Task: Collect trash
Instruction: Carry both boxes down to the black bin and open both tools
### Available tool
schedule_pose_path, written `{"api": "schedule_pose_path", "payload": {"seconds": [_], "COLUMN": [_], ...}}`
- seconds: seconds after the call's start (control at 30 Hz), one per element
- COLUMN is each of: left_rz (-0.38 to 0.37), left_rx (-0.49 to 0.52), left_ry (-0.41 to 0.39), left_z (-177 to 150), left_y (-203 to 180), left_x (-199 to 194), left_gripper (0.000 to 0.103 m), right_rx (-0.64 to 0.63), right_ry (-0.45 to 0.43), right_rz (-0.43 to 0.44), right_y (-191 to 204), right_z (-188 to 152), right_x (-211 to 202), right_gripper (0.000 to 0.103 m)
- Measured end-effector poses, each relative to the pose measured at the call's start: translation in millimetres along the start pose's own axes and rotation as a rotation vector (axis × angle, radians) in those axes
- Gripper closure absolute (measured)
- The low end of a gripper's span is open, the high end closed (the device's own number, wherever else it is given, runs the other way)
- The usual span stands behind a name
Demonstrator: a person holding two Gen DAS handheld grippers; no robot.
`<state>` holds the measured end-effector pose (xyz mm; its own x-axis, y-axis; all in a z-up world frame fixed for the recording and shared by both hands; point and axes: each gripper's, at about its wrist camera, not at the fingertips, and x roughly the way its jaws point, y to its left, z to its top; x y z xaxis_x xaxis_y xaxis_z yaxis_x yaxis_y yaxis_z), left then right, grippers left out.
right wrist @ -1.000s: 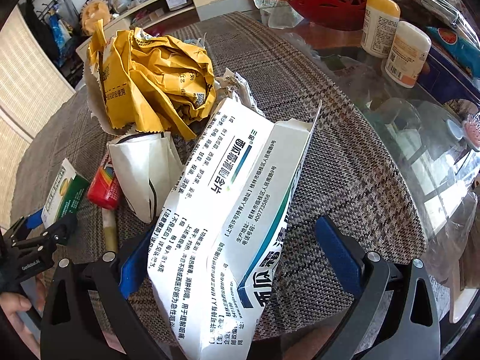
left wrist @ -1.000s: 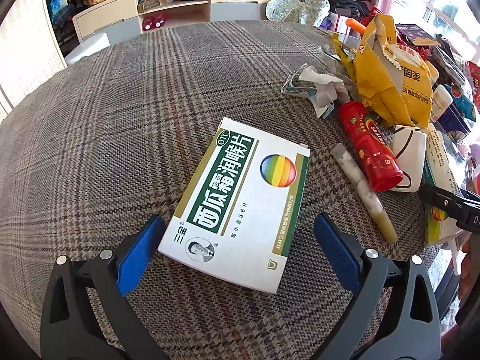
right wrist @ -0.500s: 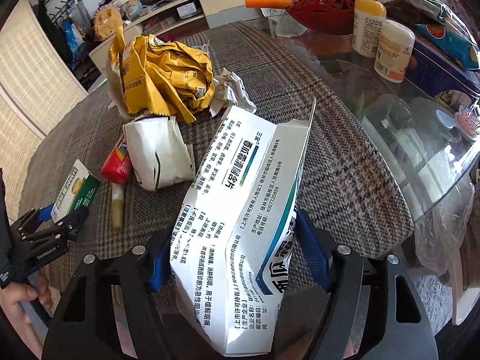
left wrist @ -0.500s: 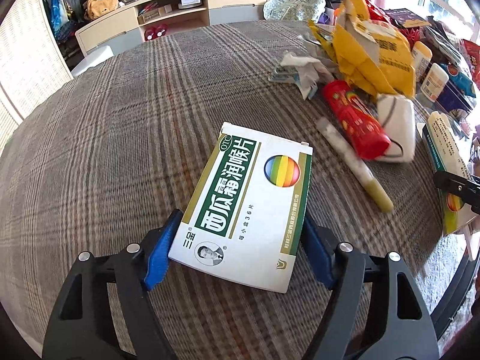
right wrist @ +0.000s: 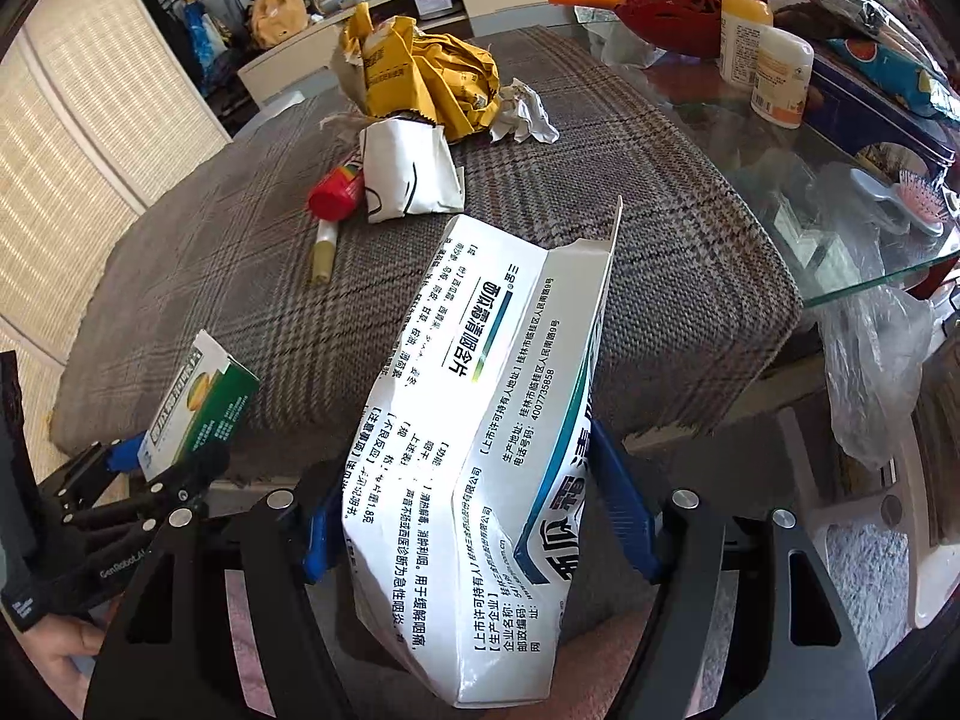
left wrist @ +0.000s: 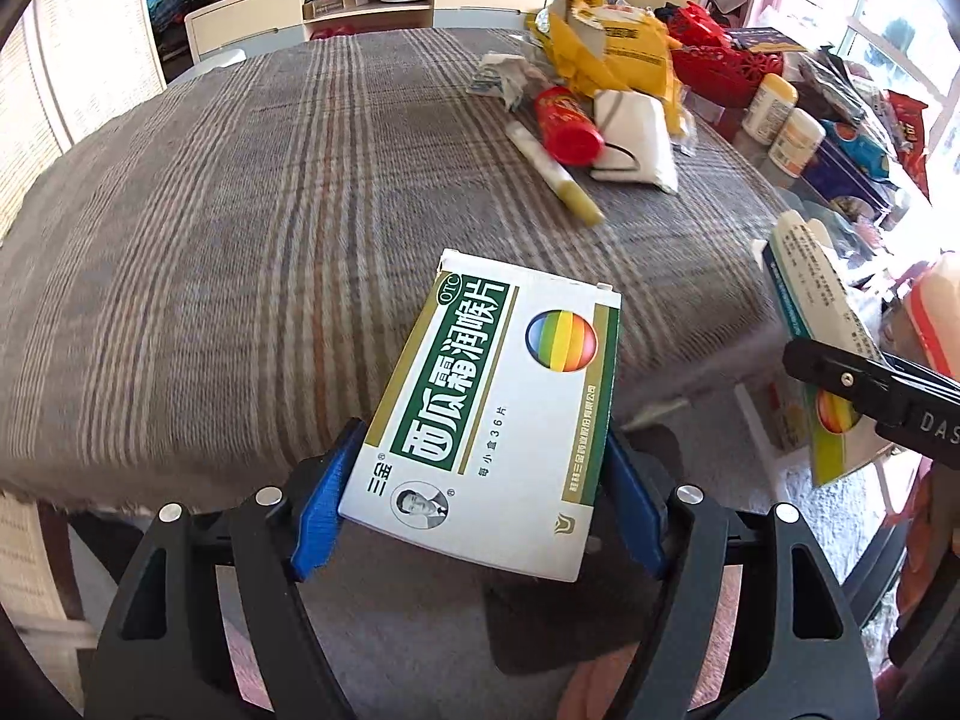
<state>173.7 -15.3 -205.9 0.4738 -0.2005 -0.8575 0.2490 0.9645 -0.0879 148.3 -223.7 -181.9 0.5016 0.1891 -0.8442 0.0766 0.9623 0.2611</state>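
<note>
Left claw (left wrist: 474, 504) clamping green-white box (left wrist: 498, 414), right claw (right wrist: 474, 516) gripping crumpled white box (right wrist: 474, 450)

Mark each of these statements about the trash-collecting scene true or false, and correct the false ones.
1. The left gripper is clamped on a green and white box. True.
2. The right gripper is empty. False: it is closed on a white carton with blue print, whose top flap is open.
3. The red tube stands upright on the cloth. False: it lies on its side beside a white paper bag.
4. A crumpled yellow wrapper sits on the plaid cloth behind the white paper bag. True.
5. Both held boxes rest flat on the table. False: each is lifted, out past the near edge of the table.
</note>
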Motion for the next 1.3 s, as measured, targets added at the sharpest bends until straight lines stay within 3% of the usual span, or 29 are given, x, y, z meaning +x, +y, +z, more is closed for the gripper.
{"api": "schedule_pose_path", "payload": {"seconds": [0.23,0.53,0.9,1.3], "left_rz": [-0.039,-0.054,-0.059,-0.076], "left_rx": [-0.017,-0.07,-0.101,-0.119], "left_ry": [0.011,0.125,0.255,0.282], "left_z": [-56.2,-106.2,-124.1,-113.1], "left_y": [-26.7,-33.3,-34.9,-34.7], "left_x": [-21.4,9.6,66.4,100.1], "left_gripper": [0.032,0.032,0.032,0.031], "right_rx": [-0.022,-0.05,-0.053,0.021], "right_ry": [0.033,0.119,0.209,0.265], "right_rz": [0.003,-0.028,-0.05,-0.026], "right_y": [-5.1,-1.1,2.6,-8.3], "right_z": [-43.3,-87.2,-102.0,-95.0], "right_x": [-8.4,19.6,73.7,103.9], "right_gripper": [0.031,0.031,0.031,0.03]}}
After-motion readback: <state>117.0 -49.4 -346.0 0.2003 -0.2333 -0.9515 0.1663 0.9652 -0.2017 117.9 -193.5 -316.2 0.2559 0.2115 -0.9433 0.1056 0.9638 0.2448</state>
